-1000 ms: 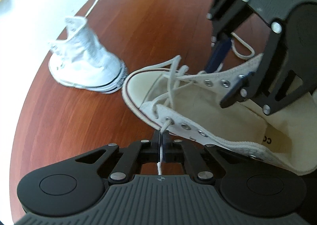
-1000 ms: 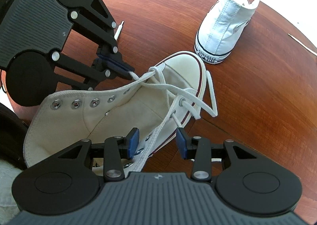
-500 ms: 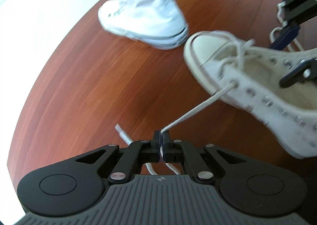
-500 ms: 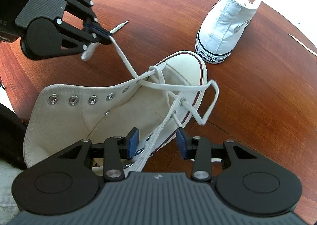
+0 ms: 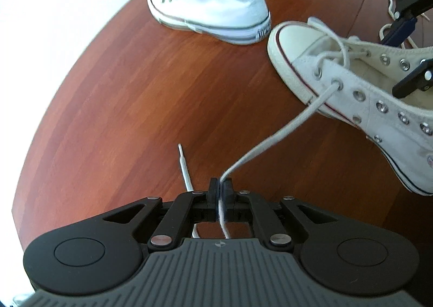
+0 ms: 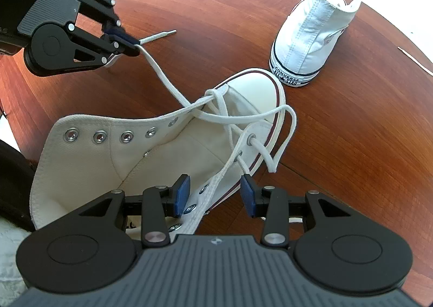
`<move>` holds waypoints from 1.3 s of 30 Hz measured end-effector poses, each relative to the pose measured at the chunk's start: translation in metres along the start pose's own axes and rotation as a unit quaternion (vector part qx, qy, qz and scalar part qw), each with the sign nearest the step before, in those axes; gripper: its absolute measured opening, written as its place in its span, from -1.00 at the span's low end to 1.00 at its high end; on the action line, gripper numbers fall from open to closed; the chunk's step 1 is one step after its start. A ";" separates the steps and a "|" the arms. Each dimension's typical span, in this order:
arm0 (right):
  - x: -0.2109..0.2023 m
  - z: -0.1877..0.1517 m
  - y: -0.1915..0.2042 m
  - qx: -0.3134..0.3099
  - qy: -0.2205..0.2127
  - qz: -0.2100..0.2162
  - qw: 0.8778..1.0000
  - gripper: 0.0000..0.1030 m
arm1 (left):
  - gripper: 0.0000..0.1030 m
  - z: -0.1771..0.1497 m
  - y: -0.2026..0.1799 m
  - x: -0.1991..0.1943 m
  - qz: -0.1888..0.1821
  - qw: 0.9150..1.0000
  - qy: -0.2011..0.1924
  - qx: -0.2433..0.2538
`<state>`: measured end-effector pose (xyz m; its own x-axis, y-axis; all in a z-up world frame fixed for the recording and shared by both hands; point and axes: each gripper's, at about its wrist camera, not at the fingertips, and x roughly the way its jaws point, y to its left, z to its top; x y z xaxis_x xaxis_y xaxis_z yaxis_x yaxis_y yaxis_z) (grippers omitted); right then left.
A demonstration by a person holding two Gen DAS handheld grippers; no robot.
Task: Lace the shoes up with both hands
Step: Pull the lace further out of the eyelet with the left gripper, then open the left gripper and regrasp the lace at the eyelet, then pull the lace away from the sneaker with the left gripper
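Observation:
A cream high-top shoe [image 6: 162, 150] lies on the round wooden table [image 5: 135, 104], partly laced near the toe. One lace end [image 5: 270, 142] runs from a low eyelet out to my left gripper [image 5: 220, 185], left of the shoe. Its jaws are opening, a narrow gap shows, and the lace still lies between them. The lace tip [image 5: 180, 155] rests on the wood beyond. In the right wrist view the left gripper [image 6: 135, 48] hovers above the table. My right gripper [image 6: 215, 194] stands open astride the shoe's near eyelet flap, and its blue pads [image 6: 181, 193] do not touch it.
A second, white high-top [image 6: 311, 36] stands upright just past the cream shoe's toe [image 5: 292, 36]. A slack loop of lace [image 6: 286, 139] hangs over the toe's right side. A loose lace [image 6: 414, 60] lies near the right table edge. The table edge curves close on the left.
My left gripper drew away from the shoe and pulled the lace out through the eyelet. Its jaws, tight on the lace before, now show a slight gap. The right gripper stayed put.

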<state>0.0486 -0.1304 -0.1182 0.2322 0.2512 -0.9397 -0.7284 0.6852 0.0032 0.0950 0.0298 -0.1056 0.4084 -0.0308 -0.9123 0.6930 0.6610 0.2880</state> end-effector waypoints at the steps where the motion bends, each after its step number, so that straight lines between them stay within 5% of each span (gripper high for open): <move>1: 0.000 0.000 0.000 0.000 0.000 0.000 1.000 -0.18 | -0.59 0.001 -0.001 -0.001 -0.003 1.000 -0.003 0.003; 26: 0.000 0.000 -0.005 0.002 -0.001 -0.002 1.000 -0.18 | -0.57 0.038 -0.057 -0.016 -0.082 0.986 -0.073 0.126; 33: 0.000 -0.001 -0.006 0.006 -0.002 -0.003 1.000 -0.18 | -0.74 0.042 -0.066 -0.013 -0.075 0.982 -0.076 0.154; 36: 0.000 0.000 -0.001 0.020 -0.002 -0.008 1.000 -0.18 | -0.95 0.043 -0.068 -0.011 -0.065 0.984 -0.077 0.149; 39: -0.001 -0.001 0.000 0.021 -0.002 -0.008 1.000 -0.18 | -0.96 0.045 -0.067 -0.011 -0.058 0.987 -0.075 0.131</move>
<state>0.0478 -0.1312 -0.1173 0.2469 0.2421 -0.9383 -0.6972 0.7168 0.0015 0.0709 -0.0473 -0.1017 0.3871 -0.2185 -0.8958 0.8620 0.4307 0.2675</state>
